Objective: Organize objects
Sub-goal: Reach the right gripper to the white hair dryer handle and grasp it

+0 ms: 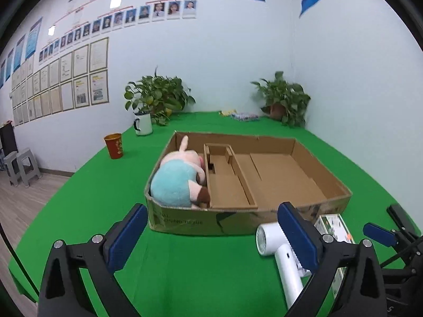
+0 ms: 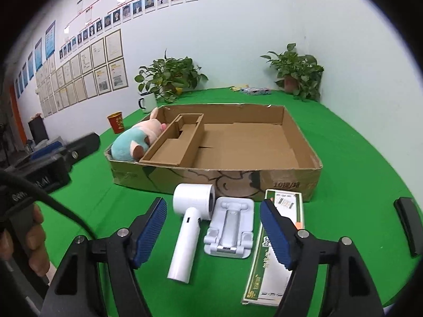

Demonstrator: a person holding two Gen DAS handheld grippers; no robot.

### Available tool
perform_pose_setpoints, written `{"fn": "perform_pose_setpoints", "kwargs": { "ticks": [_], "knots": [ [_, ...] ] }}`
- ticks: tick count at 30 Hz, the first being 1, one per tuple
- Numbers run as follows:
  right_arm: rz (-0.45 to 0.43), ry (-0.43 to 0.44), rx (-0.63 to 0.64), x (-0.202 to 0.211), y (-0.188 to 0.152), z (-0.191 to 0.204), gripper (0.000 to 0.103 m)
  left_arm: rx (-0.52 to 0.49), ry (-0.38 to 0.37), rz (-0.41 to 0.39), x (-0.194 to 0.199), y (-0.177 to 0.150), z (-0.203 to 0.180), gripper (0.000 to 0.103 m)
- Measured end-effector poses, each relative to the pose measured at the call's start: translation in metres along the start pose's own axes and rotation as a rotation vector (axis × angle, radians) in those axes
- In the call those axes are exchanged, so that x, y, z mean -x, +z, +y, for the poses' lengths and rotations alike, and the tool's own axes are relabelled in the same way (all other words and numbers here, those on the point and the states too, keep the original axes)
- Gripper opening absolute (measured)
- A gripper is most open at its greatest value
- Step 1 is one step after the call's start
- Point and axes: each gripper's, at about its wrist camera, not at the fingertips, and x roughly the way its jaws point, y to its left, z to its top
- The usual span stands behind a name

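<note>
With the plush pig (image 1: 179, 177) already in the cardboard box's (image 2: 211, 177) left compartment, I judge we're between picks. Both tools are spread, pinching nothing: left gripper (image 1: 211, 240) before the box's left front, right gripper (image 2: 212, 232) over the white hair dryer (image 2: 189, 235) and phone stand (image 2: 228, 229). Next: close on the dryer handle. Only the right view shows the stand and the green carton (image 2: 269, 253) whole.

Black left gripper with blue pads (image 1: 211, 235): jaws spread wide, nothing between, angled down. Black right gripper with blue pads (image 2: 212, 233): jaws apart, gripping nothing, angled down. Person's hand (image 2: 31, 240) at 9 o'clock, holding left gripper's handle.
</note>
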Motion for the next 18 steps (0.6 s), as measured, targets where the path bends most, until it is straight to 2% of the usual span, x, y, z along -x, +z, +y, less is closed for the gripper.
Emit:
{"fn": "perform_pose_setpoints", "kwargs": {
  "ticks": [5,8,11,14,16,18],
  "knots": [
    [0.057,0.108,0.038,0.0,-0.025,0.008,0.072,0.02,-0.095,0.068,-0.01,-0.013,0.01,0.099],
    [0.115,0.17,0.046,-0.002,-0.048,0.014,0.072,0.039,-0.159,0.162,-0.028,-0.028,0.015,0.099],
    [0.157,0.158,0.037,-0.011,-0.058,0.016,0.072,0.057,-0.171,0.21,-0.042,-0.038,0.016,0.099],
    [0.173,0.139,0.044,-0.021,-0.052,0.018,0.072,0.083,-0.255,0.239,-0.057,-0.04,0.014,0.099],
    [0.182,0.122,0.065,-0.03,-0.047,0.023,0.064,0.094,-0.3,0.263,-0.068,-0.039,0.011,0.099],
    [0.213,0.118,0.058,-0.042,-0.044,0.024,0.04,0.107,-0.323,0.28,-0.078,-0.037,0.009,0.099]
  ]
}}
